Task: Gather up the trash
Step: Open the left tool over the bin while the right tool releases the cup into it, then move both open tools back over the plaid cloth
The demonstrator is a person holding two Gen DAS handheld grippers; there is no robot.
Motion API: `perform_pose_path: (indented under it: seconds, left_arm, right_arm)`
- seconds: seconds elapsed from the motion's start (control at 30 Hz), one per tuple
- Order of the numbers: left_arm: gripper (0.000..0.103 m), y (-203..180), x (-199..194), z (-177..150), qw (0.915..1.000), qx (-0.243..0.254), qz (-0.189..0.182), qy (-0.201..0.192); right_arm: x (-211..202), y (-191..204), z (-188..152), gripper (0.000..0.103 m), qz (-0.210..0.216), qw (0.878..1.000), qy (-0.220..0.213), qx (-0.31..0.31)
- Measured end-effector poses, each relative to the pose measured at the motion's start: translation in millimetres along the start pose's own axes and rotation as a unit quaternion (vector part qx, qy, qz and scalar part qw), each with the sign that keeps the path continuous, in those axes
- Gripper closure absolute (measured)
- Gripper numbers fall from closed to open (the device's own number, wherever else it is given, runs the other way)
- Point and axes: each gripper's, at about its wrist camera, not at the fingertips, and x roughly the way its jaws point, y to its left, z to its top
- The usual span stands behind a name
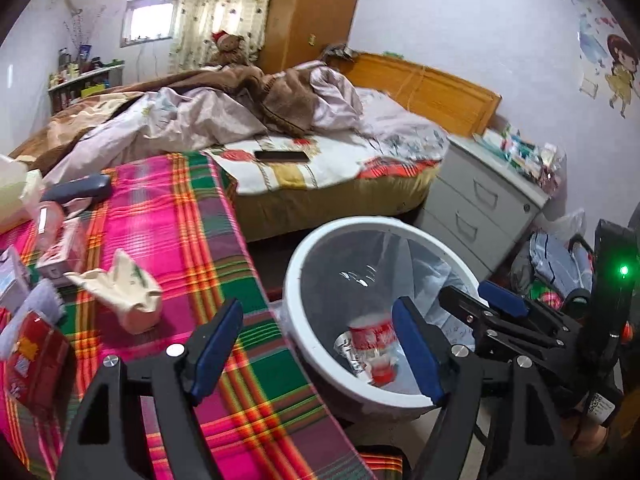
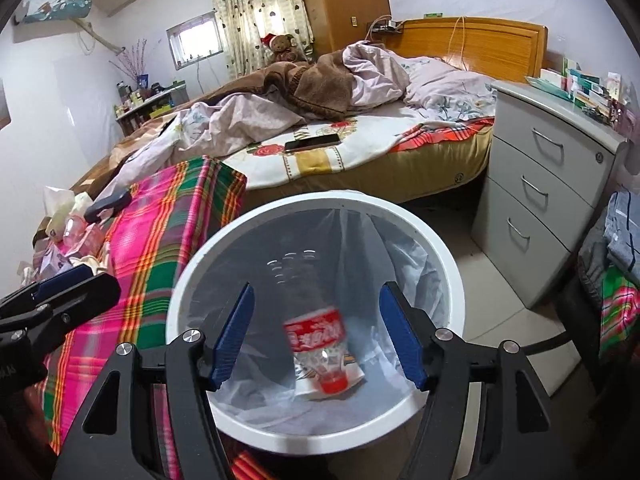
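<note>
— Bedroom, is it? What does the surface look like from your end?

— Plaid cloth, pink and green, covers the table. Near its left edge I see a crumpled paper wad, a red packet and small boxes. Behind stands an unmade bed with a phone near its front edge, and a grey drawer unit to the right.

— And the trash?

— A plastic bottle with a red label lies blurred inside the white bin, which stands on the floor beside the table's right edge.

— Grippers?

— My right gripper hangs over the bin, fingers wide apart, holding nothing. My left gripper is spread and empty too, above the table's right edge.
</note>
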Motion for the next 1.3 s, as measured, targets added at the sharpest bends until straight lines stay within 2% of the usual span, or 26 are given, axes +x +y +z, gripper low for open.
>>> perform_pose_path:
  seconds: [0.13,0.23,0.4,0.9,1.1,1.3]
  left_arm:
    - [0.024,11,-17,-4,0.9997,0.002,0.022,-0.01]
    - [0.024,25,-29,-8,0.9995,-0.015,0.023,-0.012]
    - [0.024,47,-51,-18,0.9982,-0.028,0.047,-0.025]
    - [0.024,126,-108,-45,0.9852,-0.078,0.144,-0.051]
    - [0.024,158,-109,-50,0.9805,-0.1,0.165,-0.038]
    - [0.024,180,-97,-53,0.9801,-0.108,0.166,-0.014]
  right_arm:
    - [-7,10,0,0.036,0.009,1.0,-0.009,-0.006]
    - [-13,19,0,0.036,0.02,1.0,-0.018,-0.011]
    - [-19,40,-1,0.036,0.041,0.998,-0.028,-0.026]
    - [-10,111,0,0.036,0.105,0.991,-0.025,-0.083]
    - [10,140,5,0.036,0.131,0.984,-0.007,-0.118]
    - [33,167,7,0.036,0.146,0.978,0.018,-0.151]
